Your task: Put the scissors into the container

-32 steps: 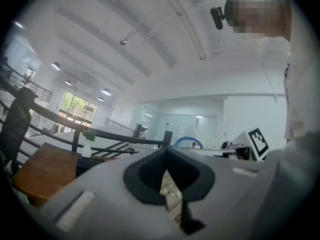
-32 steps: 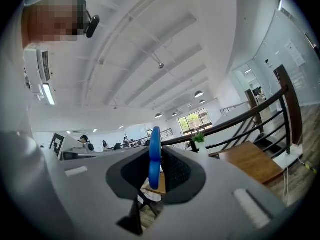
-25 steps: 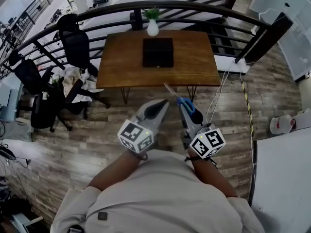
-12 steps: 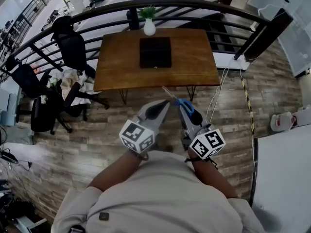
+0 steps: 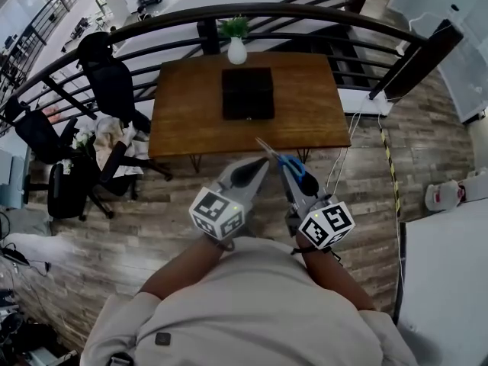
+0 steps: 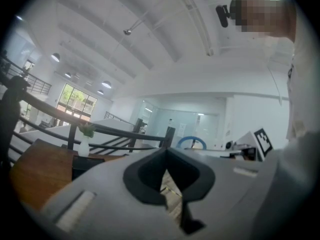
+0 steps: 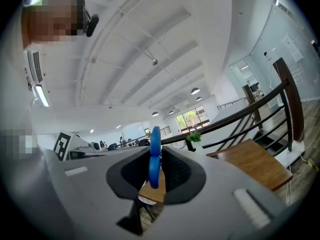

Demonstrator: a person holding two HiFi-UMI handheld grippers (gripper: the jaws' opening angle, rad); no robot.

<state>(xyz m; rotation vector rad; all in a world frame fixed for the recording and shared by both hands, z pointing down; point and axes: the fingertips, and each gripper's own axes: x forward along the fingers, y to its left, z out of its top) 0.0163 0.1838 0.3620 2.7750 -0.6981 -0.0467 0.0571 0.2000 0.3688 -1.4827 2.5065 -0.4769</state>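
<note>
Now the right hand-held gripper (image 5: 284,165) is squeezing the blue scissors (image 5: 295,168); the left hand-held gripper (image 5: 262,163) is sitting shut, empty.

I see the blue-handled scissors (image 5: 296,166) pinched edge-on in my right gripper (image 5: 288,175), blades pointing toward the wooden table (image 5: 191,105). The black square container (image 5: 248,93) sits there, apparently lidded.
</note>
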